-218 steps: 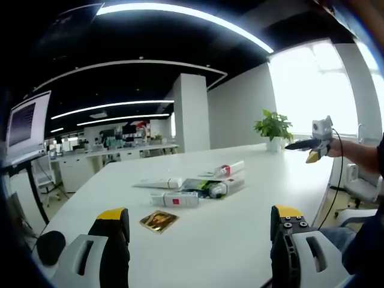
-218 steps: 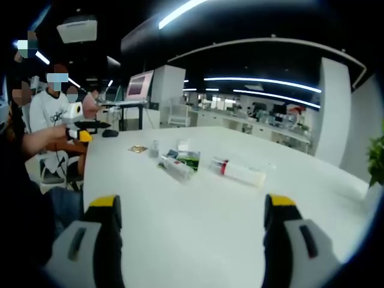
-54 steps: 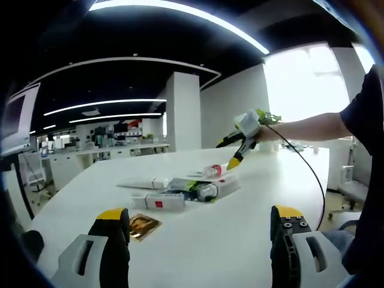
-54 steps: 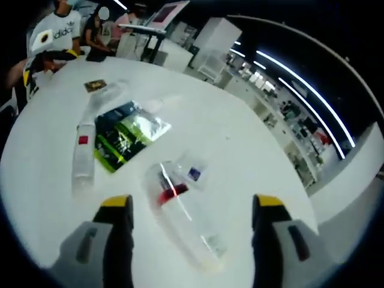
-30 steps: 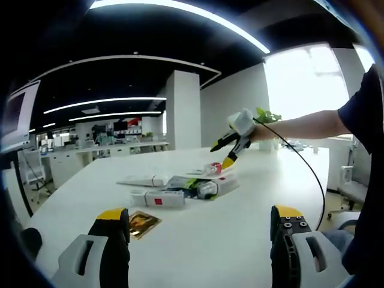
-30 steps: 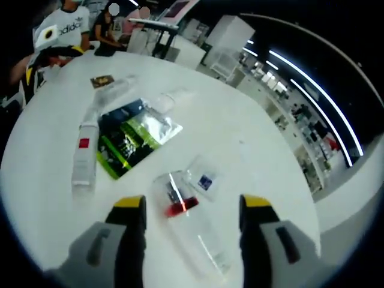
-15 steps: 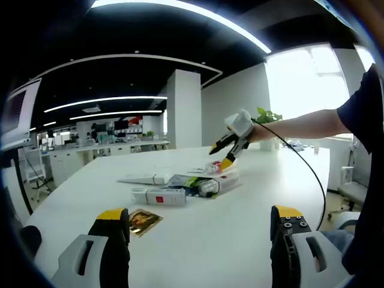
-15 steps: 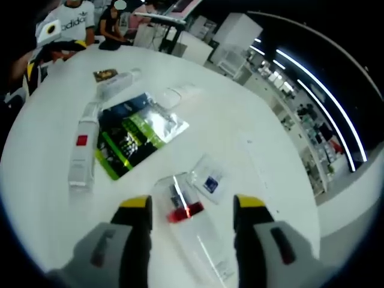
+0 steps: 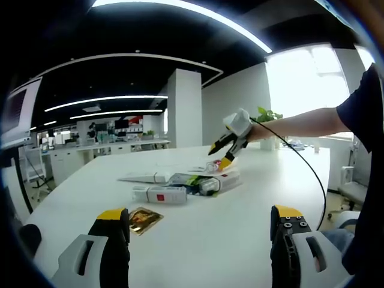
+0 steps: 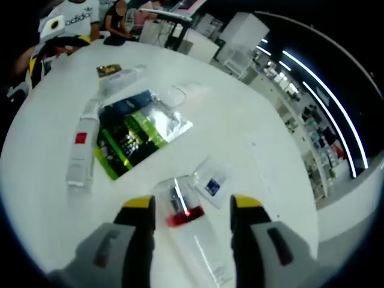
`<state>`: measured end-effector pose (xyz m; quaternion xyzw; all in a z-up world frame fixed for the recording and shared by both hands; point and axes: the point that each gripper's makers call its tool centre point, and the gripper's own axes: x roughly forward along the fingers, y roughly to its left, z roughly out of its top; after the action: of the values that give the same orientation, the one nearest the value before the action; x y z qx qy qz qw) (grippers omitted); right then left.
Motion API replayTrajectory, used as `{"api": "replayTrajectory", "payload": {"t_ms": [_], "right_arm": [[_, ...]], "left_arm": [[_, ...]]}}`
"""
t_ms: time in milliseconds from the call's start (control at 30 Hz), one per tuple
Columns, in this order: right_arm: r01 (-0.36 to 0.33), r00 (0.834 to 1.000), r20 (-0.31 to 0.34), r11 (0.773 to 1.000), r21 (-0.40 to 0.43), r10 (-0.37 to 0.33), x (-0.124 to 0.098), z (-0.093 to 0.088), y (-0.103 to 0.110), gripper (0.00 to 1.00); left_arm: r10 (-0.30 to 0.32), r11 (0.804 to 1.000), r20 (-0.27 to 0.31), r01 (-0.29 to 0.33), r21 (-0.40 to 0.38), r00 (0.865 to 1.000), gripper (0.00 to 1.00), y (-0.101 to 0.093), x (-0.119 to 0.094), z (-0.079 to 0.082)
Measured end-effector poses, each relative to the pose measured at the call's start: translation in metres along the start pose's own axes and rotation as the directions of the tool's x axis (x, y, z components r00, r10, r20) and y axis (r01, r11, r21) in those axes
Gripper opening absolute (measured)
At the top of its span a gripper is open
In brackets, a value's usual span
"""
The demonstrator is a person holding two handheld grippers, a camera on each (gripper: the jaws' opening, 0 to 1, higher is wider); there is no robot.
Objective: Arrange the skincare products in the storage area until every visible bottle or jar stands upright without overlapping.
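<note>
From the left gripper view, my left gripper hangs low over the near edge of the desk, jaws spread wide and released, holding nothing; it has barely moved over the last seconds. Across the desk my right gripper has come down from up by the plant to just above the pile of products. A white tube with a red label lies flat nearest me, with a small gold packet in front of it.

From the right gripper view, my jaws are parted but have narrowed bit by bit, and now straddle the clear bottle with the red band, which lies on its side between them (I can't tell whether either jaw touches it yet). Just beside it lies a small clear sachet; farther off, a green and dark foil pouch, and the white tube.

I judge nothing stands upright yet, so the task has hardly begun; closing on this bottle looks like the first pick.
</note>
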<state>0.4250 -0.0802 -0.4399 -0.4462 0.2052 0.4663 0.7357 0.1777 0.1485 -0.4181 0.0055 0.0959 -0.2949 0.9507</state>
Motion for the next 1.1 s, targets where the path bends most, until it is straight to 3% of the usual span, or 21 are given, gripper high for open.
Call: {"api": "replayTrajectory", "payload": {"t_ms": [1100], "right_arm": [[-0.134,0.989,-0.076,0.985,-0.105,0.127,0.012,0.003,0.022,0.43]], "left_arm": [[-0.007,1.0,0.003,0.007,-0.003,1.0,1.0,-0.003,0.001,-0.001]]}}
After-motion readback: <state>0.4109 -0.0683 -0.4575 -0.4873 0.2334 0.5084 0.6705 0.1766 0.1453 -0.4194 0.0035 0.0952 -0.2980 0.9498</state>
